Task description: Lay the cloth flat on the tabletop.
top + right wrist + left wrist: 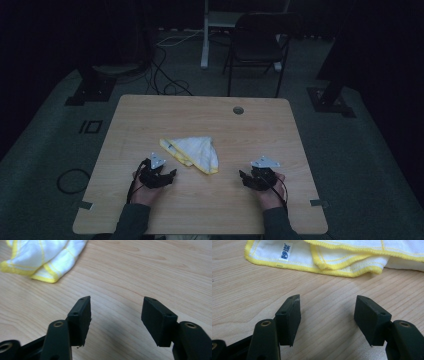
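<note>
A white cloth with yellow edging (192, 152) lies folded into a rough triangle near the middle of the wooden table (250, 135). My left gripper (167, 175) sits just in front of the cloth's near left corner, jaws open over bare wood. In the left gripper view the cloth (332, 257) lies a short way beyond the left gripper (328, 307), its small label showing. My right gripper (243, 176) rests to the right of the cloth, apart from it, jaws open and empty. In the right gripper view the cloth (42, 258) lies at the upper left, beyond the right gripper (116, 308).
A round cable hole (238, 110) sits near the table's far edge. Beyond the table stand a dark folding chair (257, 47), a white stand leg (205, 40) and floor cables (167, 80). Black stand bases (92, 90) flank the table on the grey floor.
</note>
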Tool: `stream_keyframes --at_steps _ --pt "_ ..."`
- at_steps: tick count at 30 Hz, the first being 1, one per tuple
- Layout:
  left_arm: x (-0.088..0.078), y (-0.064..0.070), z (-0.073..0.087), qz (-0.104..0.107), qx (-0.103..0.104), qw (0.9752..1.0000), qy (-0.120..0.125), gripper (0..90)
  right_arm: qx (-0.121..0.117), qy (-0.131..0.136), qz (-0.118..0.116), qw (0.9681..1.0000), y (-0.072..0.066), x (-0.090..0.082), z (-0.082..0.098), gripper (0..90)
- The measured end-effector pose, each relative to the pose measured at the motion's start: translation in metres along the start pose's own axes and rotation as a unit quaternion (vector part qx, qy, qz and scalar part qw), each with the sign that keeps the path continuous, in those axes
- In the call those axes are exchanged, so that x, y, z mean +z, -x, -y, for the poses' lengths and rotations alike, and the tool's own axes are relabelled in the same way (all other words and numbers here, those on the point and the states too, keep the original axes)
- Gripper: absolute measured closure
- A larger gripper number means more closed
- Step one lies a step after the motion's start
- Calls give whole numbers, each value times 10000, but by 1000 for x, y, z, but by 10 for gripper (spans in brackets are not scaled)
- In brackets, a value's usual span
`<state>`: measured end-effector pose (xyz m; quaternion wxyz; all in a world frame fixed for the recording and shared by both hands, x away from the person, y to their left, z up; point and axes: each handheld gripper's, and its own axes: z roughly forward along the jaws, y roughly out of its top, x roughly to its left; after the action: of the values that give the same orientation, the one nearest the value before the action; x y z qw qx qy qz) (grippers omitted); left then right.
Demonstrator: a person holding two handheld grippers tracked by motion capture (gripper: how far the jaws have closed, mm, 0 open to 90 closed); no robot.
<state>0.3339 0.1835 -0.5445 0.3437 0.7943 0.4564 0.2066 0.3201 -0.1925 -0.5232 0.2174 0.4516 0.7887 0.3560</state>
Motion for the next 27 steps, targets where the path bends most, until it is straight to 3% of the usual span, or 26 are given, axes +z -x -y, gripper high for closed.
stream_keyframes --at_steps 10,27 --pt "0 0 0 2 -10 10000 16 407 -331 75 -100 9994 -14 -2 -10 447" --pt "-2 3 -1 -19 -29 10000 -14 504 -531 198 -269 9980 -26 -3 -21 493"
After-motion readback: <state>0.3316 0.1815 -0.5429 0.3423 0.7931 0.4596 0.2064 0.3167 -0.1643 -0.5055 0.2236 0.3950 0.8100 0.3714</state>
